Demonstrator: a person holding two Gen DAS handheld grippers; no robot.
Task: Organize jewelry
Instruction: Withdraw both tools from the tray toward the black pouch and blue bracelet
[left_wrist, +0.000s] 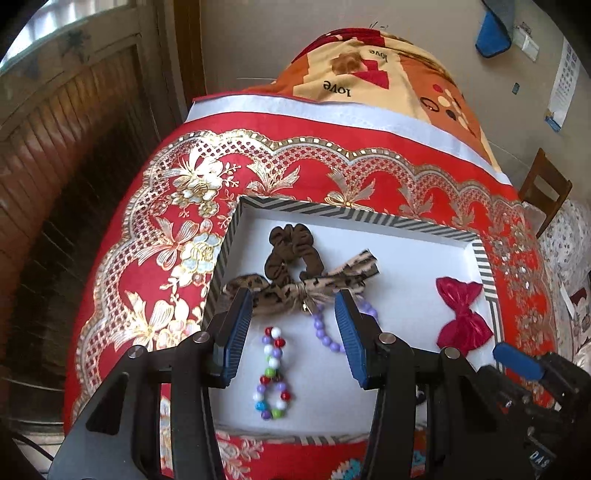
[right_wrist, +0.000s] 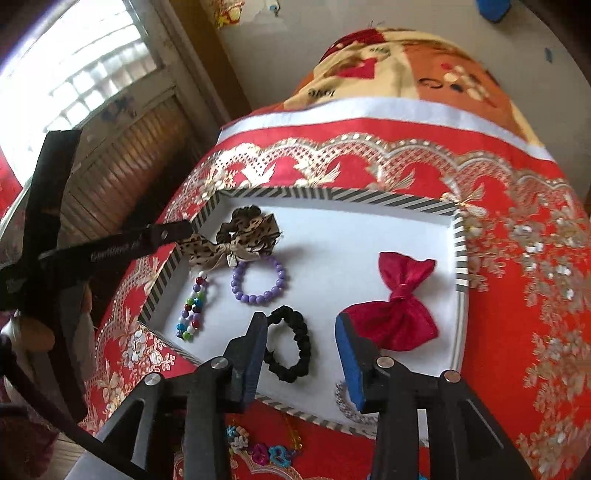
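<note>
The landmark is the striped-rim tray (right_wrist: 461, 254), a shallow white-floored box resting on the red and gold tablecloth (left_wrist: 155, 206); all positions below are given relative to it. My left gripper (left_wrist: 293, 314) hovers over the tray's near-left area with its fingers (left_wrist: 236, 332) spread wide and holding nothing. Between those fingers, on the tray floor, lies the multicoloured bead bracelet (left_wrist: 272, 373), twisted into a figure-eight. Just beyond the fingertips sits the leopard-print bow scrunchie (left_wrist: 295, 290), and the brown scrunchie (left_wrist: 291, 254) lies touching it on the far side, toward the tray's far rim. The purple bead bracelet (right_wrist: 258, 280) lies near the tray's centre — in the left wrist view my left gripper's right finger partly covers it. My right gripper (right_wrist: 301, 325) hovers over the tray's near edge, fingers (right_wrist: 351, 354) also wide apart and empty. The black scrunchie (right_wrist: 290, 345) lies on the tray floor between them, closer to the left finger. The crimson fabric bow (right_wrist: 399, 302) occupies the tray's right side, just beside its right rim — its lower lobe sits just behind my right finger. A silver chain bracelet (right_wrist: 349, 406) lies at the tray's near rim, partly hidden by that same finger.
</note>
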